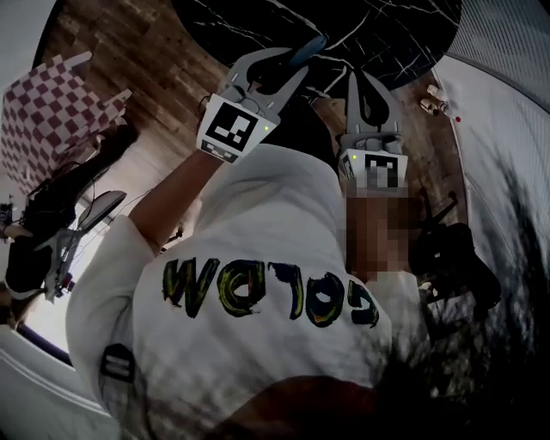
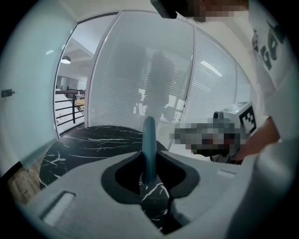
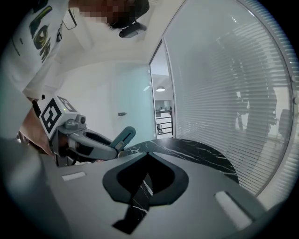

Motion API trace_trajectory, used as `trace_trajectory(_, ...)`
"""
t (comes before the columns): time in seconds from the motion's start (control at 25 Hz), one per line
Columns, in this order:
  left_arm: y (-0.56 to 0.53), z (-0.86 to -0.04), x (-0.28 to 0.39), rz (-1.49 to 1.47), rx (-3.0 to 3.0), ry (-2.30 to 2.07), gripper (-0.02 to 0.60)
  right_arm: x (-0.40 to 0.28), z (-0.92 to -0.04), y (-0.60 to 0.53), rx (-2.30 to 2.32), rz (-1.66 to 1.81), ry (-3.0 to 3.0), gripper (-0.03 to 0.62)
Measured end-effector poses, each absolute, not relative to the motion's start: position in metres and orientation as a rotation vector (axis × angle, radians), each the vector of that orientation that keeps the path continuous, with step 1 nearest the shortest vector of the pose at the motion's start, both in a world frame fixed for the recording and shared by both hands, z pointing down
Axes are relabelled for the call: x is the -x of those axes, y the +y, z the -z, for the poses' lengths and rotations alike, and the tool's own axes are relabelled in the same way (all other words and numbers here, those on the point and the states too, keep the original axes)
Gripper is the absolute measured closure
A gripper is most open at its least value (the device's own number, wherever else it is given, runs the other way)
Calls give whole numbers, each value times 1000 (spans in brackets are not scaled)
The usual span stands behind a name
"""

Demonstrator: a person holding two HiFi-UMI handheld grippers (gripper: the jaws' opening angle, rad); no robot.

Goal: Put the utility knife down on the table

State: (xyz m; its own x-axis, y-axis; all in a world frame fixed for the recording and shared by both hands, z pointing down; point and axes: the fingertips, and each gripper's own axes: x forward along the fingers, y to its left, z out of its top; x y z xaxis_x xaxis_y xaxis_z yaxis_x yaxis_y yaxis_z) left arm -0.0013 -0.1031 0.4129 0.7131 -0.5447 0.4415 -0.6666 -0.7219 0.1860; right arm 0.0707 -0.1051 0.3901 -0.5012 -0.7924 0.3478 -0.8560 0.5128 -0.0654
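Your white sweatshirt (image 1: 258, 249) is filling the head view's foreground. Beyond it, your left gripper (image 1: 288, 69) is clamping the teal utility knife (image 1: 308, 50) near the edge of the black marble table (image 1: 378, 26), and your right gripper (image 1: 368, 86) is hanging beside it. Along the left gripper's jaws, the knife is standing pinched between them, seemingly clear of the tabletop. Along the right gripper's jaws, the tips are meeting on nothing. You're carrying, not yet placing: lowering the knife and letting go are remaining.
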Motion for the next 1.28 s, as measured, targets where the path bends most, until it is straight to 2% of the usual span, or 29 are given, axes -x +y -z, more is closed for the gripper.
trace_trajectory(0.6,-113,-509,1,-724,-2522,-923,486,-94,-487,-113,-1410,-506,-2388,592)
trace_trajectory(1.28,-110,-604,-8,-931,-2427,-865,486,-86,-560,-106,-1385,-595,-2347,592)
